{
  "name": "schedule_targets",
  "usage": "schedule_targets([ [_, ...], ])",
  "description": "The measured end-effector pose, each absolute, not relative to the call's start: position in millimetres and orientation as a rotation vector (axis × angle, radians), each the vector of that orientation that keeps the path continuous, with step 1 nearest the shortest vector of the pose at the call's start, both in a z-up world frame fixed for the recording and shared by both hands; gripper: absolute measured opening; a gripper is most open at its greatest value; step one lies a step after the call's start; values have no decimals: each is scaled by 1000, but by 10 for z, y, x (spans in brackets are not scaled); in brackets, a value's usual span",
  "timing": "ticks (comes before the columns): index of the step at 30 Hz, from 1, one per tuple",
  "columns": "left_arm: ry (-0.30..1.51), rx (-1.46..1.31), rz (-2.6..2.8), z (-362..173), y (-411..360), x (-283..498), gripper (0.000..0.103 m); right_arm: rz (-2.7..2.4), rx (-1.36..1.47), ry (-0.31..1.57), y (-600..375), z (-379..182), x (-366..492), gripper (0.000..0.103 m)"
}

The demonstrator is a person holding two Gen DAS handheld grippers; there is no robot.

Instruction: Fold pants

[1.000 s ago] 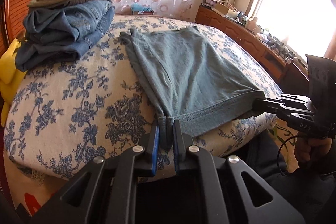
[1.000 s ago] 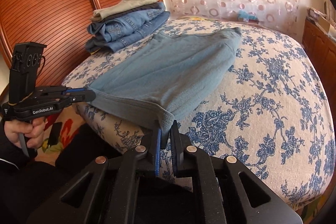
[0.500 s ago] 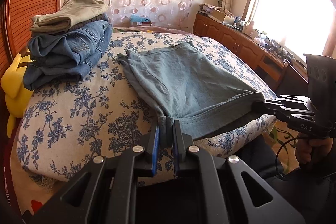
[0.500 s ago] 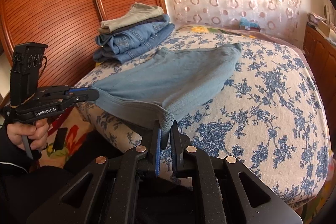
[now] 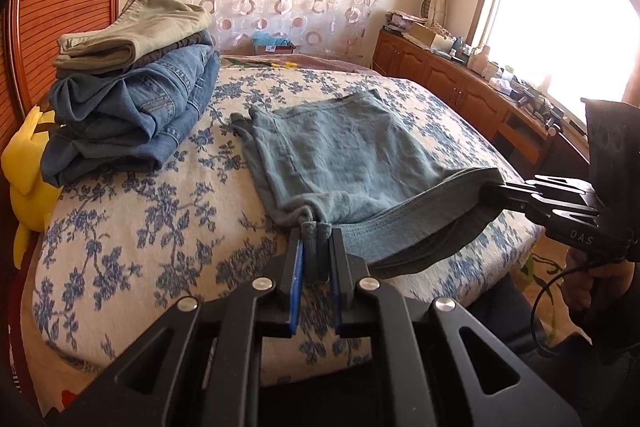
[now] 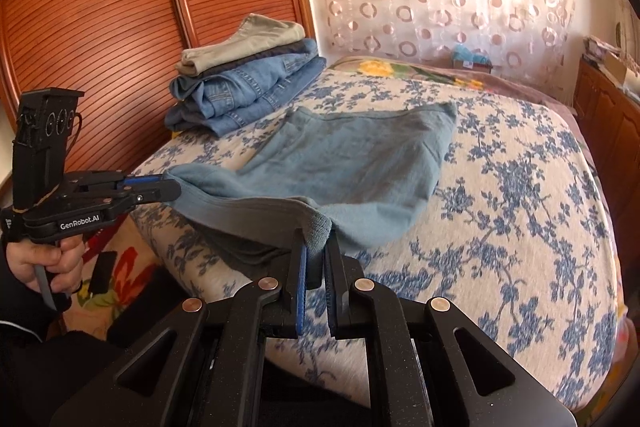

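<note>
Both jaws pinched tight on the near corners of the pants (image 5: 352,155): left hand-held gripper (image 5: 316,255), right hand-held gripper (image 6: 316,255). Pants lay mid-frame on the bed (image 5: 140,219), near edge lifted. I judged level, equal lift best before carrying forward. Soft, limp, faded-blue knit; thick hem sagged between.

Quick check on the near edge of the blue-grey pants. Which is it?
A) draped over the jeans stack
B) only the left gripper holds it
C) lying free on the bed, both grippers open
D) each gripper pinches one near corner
D: the left gripper and the right gripper are each shut on a near corner of the blue-grey pants, lifting that edge off the bed.
</note>
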State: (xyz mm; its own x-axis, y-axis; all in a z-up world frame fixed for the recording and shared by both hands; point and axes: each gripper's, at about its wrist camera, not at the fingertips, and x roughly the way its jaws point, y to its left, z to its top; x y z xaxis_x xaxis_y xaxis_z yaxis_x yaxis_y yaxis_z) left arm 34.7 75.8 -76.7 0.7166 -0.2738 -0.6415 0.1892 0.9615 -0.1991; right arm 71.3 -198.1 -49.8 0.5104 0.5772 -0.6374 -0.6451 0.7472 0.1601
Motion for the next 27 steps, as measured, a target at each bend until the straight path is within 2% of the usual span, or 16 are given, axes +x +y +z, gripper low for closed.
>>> schedule_targets([
  [16,671,-94,-243,-561,744,923,8,679,-100,674,-1947,-357,1182,5],
  [27,696,-79,-214,-638,768,1319,9,638,-108,675,-1843,-372,1577,5],
])
